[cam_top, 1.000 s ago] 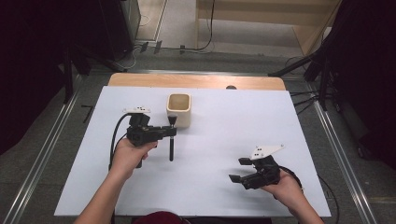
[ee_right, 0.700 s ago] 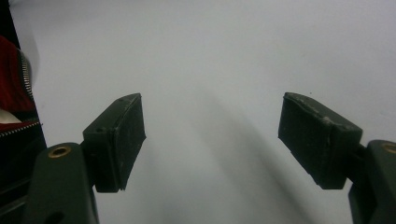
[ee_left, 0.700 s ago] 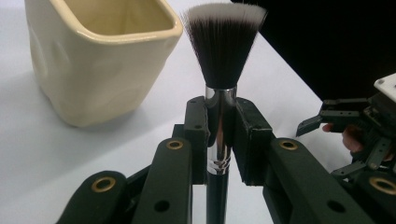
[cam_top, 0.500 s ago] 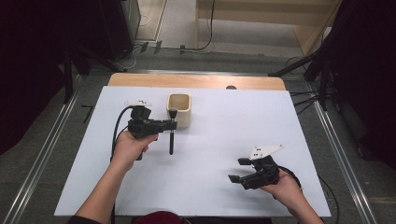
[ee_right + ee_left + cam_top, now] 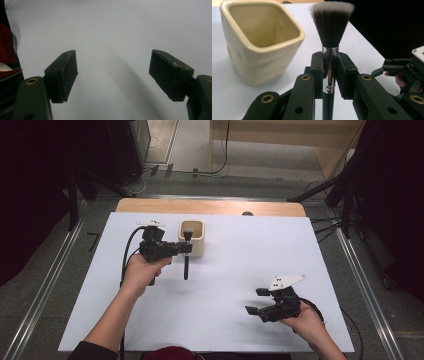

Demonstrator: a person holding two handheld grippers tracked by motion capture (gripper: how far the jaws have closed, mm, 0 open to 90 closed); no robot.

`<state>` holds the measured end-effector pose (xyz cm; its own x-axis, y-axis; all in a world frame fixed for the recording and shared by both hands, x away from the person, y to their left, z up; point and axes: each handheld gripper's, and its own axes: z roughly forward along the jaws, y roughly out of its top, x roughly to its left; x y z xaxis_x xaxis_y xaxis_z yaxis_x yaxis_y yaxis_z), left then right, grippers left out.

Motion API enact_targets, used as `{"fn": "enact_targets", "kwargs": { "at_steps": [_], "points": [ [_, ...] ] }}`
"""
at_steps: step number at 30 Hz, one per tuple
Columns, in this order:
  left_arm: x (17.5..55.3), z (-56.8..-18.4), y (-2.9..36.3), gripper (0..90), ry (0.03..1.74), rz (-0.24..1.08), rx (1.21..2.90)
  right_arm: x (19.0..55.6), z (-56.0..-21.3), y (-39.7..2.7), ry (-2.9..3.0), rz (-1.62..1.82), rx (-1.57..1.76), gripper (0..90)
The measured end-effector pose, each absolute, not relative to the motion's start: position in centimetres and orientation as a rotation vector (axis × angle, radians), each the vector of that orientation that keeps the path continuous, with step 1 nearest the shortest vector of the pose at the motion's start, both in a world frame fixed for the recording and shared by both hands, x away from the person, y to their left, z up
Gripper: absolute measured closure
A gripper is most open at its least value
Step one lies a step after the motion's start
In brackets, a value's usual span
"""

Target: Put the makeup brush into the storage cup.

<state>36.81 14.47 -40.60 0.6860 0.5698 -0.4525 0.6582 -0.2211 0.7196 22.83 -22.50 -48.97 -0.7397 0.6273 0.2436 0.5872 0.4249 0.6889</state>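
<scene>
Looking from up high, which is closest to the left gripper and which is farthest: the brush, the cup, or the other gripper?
From the left gripper:
1. Makeup brush, clamped in its jaws.
2. Cream cup, just beyond, at the table's far side.
3. Right gripper, far off at the near right.

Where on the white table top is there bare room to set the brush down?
Bare: the wide middle between the left gripper and the right gripper, and the far right of the table. Crowded: far left, where the cup and held brush sit.

only real obstacle on the white table (image 5: 225, 320) is the cream cup (image 5: 192, 238) up around 11 o'clock, brush (image 5: 186, 255) hanging right beside it, middle and right wide open
</scene>
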Motion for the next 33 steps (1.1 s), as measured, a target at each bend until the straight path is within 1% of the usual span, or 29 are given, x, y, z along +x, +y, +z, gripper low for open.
{"fn": "enact_targets", "kwargs": {
  "at_steps": [12,27,33],
  "points": [
    [38.2,-38.6,13.4,77.3,0.952,-0.026,1.879,22.8,-49.0,-22.3,2.615,1.228,1.115,24.0],
    [39.5,-37.2,13.6,77.3,0.959,0.009,1.822,22.7,-48.9,-22.3,2.615,1.234,1.113,24.1],
    [40.0,-36.4,13.5,77.3,0.951,0.050,1.808,22.7,-49.0,-22.2,2.619,1.236,1.106,24.0]
  ]
}}
